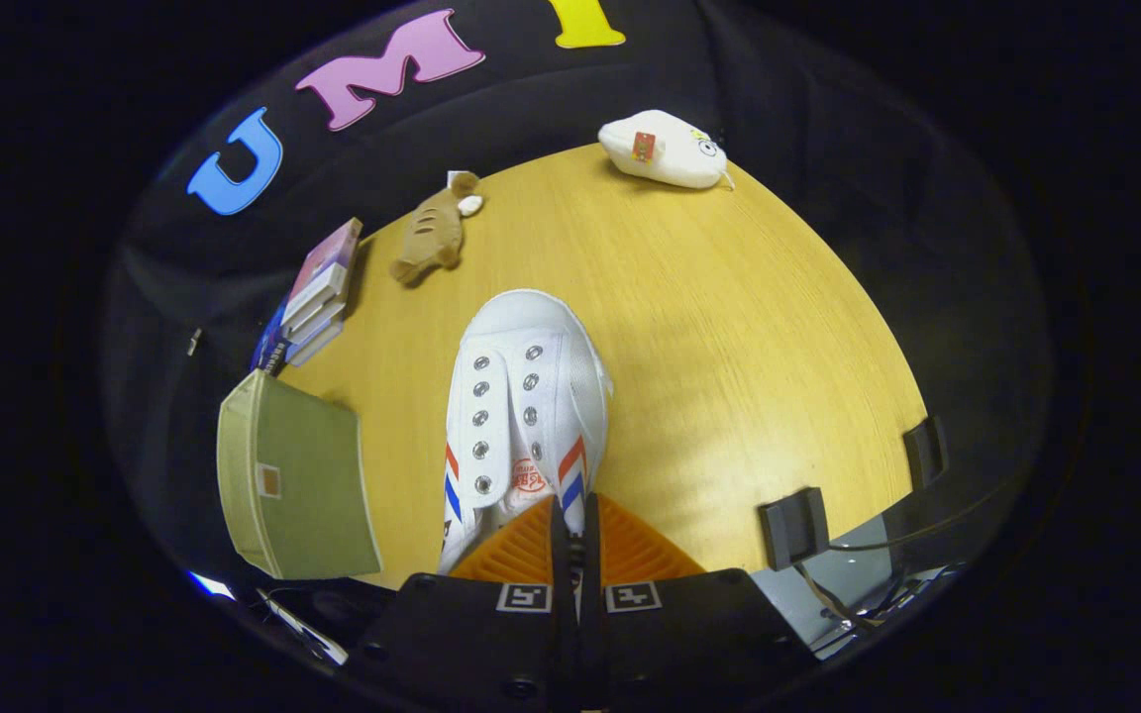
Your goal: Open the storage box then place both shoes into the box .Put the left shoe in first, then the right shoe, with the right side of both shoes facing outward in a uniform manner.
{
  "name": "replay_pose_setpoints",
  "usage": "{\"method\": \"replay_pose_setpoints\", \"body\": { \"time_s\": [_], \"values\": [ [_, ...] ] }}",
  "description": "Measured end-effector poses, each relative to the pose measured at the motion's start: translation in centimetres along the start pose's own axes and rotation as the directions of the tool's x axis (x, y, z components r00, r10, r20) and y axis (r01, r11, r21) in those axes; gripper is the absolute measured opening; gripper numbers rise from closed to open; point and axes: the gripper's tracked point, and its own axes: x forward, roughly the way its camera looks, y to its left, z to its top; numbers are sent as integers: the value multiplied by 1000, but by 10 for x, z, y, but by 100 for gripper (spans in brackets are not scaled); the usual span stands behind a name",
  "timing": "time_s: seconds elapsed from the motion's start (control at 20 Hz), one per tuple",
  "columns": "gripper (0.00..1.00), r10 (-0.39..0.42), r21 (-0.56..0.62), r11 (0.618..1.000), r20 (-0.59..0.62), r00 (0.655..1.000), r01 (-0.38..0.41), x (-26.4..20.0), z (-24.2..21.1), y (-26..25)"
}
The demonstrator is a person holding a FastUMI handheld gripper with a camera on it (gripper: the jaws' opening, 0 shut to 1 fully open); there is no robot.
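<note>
The gripper (575, 540) sits at the bottom centre of the frame with its two fingers drawn almost together, only a thin slit left between them, and that slit is closed on the heel end of a white canvas shoe (523, 396); both fingers press on the shoe's rear edge, so the shoe is held. The shoe reaches from the fingertips toward the middle of the frame, toe pointing away, with metal eyelets in two rows down its front, no laces, red and blue slanted stripes on each side near the fingers, and a small red printed emblem on the tongue whose writing is too small to read. At the lower left lies a green fabric storage box (293, 485), flat-looking and shut, with a small square patch on its face that cannot be read; it is beside the shoe but apart from it. Above the box, at the left, a stack of books (318, 292) leans at the table's edge. Near it, upper left of centre, lies a brown plush toy (432, 238). At the upper centre-right rests a white plush toy (665, 149) with a small red tag, unreadable. All stand on a pale wooden table (749, 327) with fine straight grain and a rounded outline. Two dark clamp-like blocks (793, 527) sit on the table's rim at the lower right. Black cloth hangs behind the table.
</note>
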Motion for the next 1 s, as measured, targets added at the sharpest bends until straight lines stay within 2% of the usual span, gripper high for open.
{"method": "replay_pose_setpoints", "body": {
  "time_s": [0.45,0.75,1.0],
  "values": [
    [5,168,66,983,52,984,-171,-45,-2,152],
    [5,225,-22,974,58,973,-225,-47,-15,234],
    [5,289,-62,956,15,957,-288,-39,-29,297]
  ]
}}
